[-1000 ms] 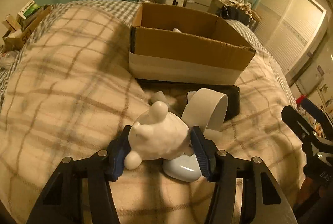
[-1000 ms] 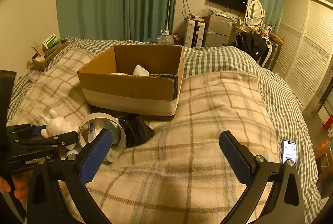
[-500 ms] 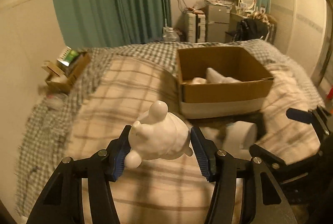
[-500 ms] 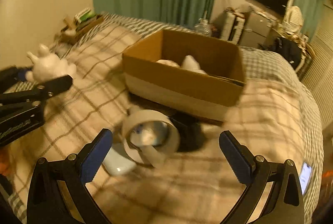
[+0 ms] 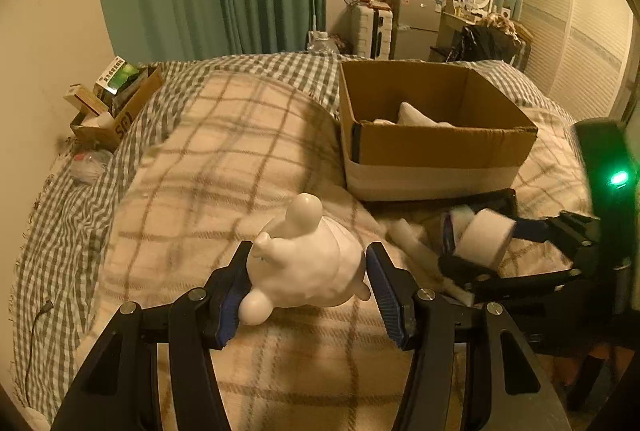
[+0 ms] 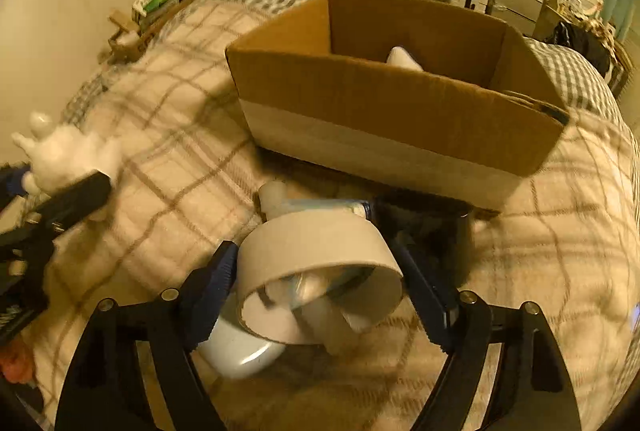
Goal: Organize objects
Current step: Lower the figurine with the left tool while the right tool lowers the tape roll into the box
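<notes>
My left gripper is shut on a white bunny figurine and holds it above the plaid blanket, left of the open cardboard box. The figurine also shows at the left of the right wrist view. My right gripper has its blue pads on both sides of a wide white tape roll, closed on it just in front of the box. The roll also shows in the left wrist view. White items lie inside the box.
A pale blue-white oval case lies on the blanket under the tape roll. A black object sits against the box front. A small carton of packets stands by the wall at the left.
My left gripper lifted the bunny figurine off the blanket and holds it up. My right gripper moved in from wide open and closed around the tape roll.
</notes>
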